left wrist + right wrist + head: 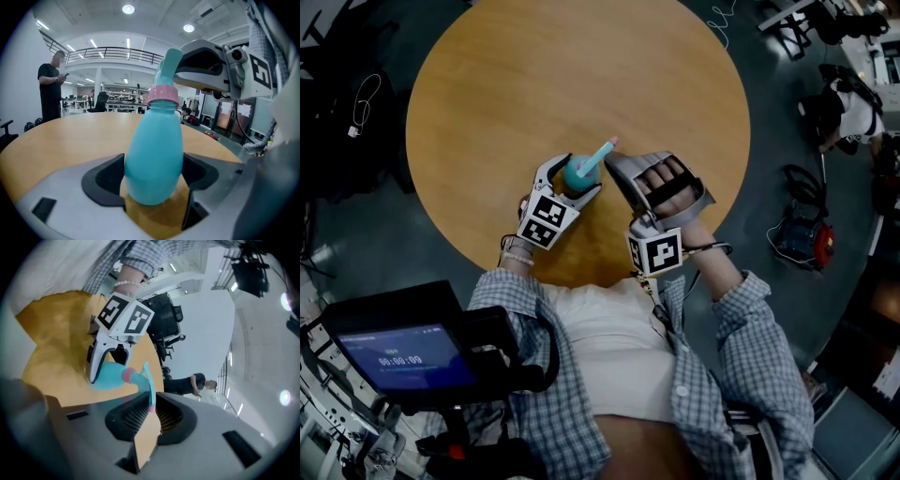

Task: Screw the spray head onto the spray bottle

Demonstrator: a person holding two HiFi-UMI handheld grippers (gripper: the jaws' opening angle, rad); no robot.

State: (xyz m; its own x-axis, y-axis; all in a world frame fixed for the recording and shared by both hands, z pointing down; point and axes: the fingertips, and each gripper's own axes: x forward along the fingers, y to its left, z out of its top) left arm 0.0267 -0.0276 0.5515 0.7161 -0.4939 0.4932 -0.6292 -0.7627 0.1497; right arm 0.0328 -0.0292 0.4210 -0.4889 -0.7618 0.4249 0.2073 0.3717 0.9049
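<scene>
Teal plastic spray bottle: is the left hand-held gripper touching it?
Touching. The left gripper view shows the teal plastic spray bottle wedged between the black pads of the left hand-held gripper, both pressing its sides.

One spray bottle [572, 175], one spray head [600, 155], two grippers [154, 185] [149, 420]

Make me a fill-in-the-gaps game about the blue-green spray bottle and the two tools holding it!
The left tool is shut on the teal plastic spray bottle, above a ____ wooden table. The plastic ring around the bottle's neck is ____. The right tool is shut on the thin lever of the teal spray head, which sits on ____ of the bottle.
Missing words: round, pink, top.
</scene>
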